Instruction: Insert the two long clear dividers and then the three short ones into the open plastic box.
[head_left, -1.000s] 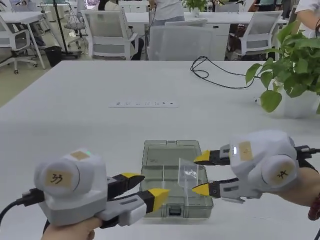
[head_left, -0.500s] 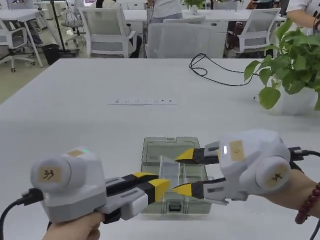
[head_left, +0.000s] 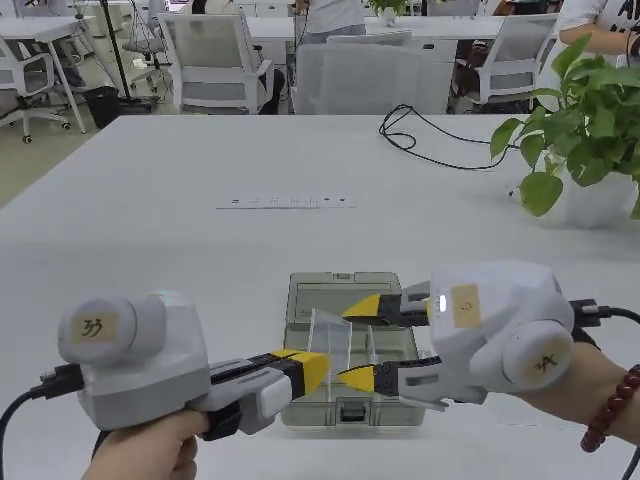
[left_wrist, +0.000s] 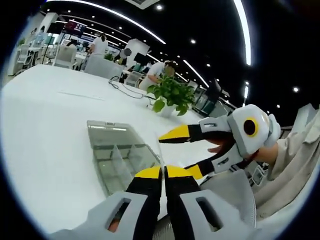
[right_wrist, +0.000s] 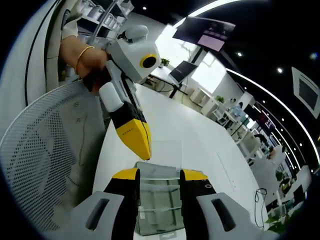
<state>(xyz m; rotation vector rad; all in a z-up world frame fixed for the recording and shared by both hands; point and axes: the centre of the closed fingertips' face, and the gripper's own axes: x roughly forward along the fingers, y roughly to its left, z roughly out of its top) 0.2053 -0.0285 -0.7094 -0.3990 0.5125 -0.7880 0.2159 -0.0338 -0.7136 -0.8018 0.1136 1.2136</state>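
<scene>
Right gripper (head_left: 360, 343) jaws stand wide apart, with a clear divider (right_wrist: 159, 159) spanning the gap at their tips; whether they actually pinch it I cannot tell. Left gripper (head_left: 305, 368) jaws are pressed together on nothing, tips just beside that divider. Both hover over the open plastic box (head_left: 330, 290) on the white table (head_left: 200, 250).

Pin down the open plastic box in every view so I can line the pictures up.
Head view: the open plastic box sits bottom centre, between the two tools.
Left gripper view: the box lies centre-left, just beyond that tool's closed yellow tips.
Right gripper view: the box is bottom centre, between that tool's jaws, below a clear divider.
Shared landmark: the left tool, yellow-tipped.
</scene>
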